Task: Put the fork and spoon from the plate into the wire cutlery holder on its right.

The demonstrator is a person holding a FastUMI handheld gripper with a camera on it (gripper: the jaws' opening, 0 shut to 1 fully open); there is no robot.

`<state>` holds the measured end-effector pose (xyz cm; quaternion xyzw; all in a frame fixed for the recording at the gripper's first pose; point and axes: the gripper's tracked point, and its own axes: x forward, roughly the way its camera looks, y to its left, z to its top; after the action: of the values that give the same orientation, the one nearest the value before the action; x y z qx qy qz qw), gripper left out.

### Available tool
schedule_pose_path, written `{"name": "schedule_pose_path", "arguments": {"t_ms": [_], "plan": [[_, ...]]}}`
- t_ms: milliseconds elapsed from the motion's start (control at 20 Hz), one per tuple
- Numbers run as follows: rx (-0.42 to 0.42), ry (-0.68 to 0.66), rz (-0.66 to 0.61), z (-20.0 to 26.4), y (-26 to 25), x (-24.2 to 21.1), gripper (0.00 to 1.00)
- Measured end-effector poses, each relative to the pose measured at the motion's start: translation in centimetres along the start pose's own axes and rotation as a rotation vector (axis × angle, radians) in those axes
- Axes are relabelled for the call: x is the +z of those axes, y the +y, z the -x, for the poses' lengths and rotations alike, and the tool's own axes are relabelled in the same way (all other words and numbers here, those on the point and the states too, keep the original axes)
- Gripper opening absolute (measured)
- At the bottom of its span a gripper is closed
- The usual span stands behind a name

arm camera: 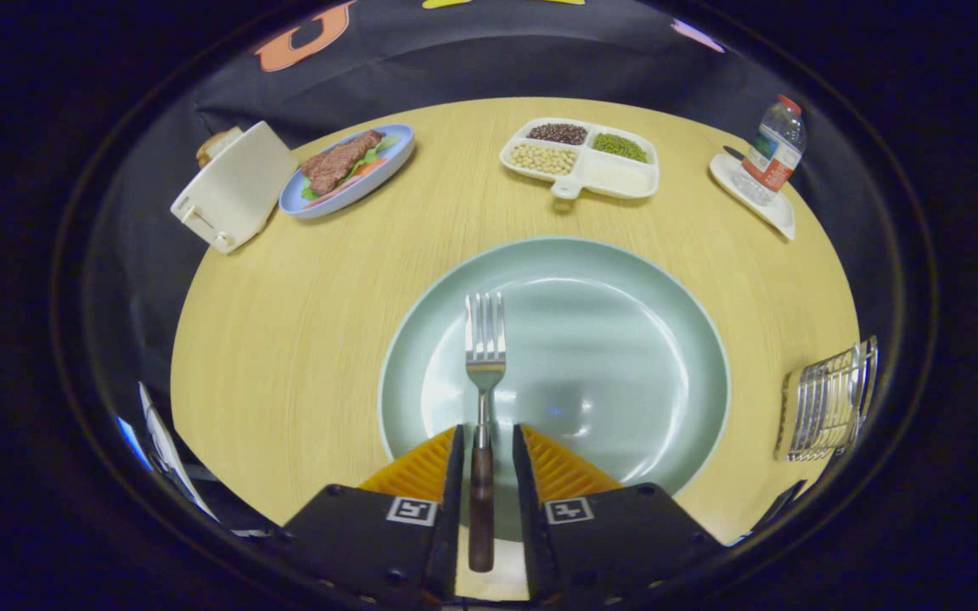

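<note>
Jaws astride fork (484, 356), holder (829, 403) right, unobstructed

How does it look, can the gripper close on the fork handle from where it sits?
Probably yes: the fork lies on the plate with its dark handle between the gripper's open fingers, nothing blocking either side.

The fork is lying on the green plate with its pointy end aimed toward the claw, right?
Not quite. The gripper view shows the fork lying on the green plate, but its pointy end is aimed away from the claw, toward the tray of beans. The dark handle is the end that lies between the claw's two fingers, and there is a gap on each side of it.
</note>
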<state>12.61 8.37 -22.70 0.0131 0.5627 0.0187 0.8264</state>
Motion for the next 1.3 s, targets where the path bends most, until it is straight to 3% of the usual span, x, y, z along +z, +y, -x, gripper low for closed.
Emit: {"name": "schedule_pose_path", "arguments": {"t_ms": [100,250,700,1300], "plan": [[-0.017,0.003,0.002,0.0,0.2,-0.2,0.06],[-0.009,-0.001,0.020,0.2,0.3,-0.2,0.02],[0.032,-0.077,0.014,6.0,-2.2,0.5,0.02],[-0.040,-0.194,-0.148,16.0,-17.1,-0.6,0.01]]}}
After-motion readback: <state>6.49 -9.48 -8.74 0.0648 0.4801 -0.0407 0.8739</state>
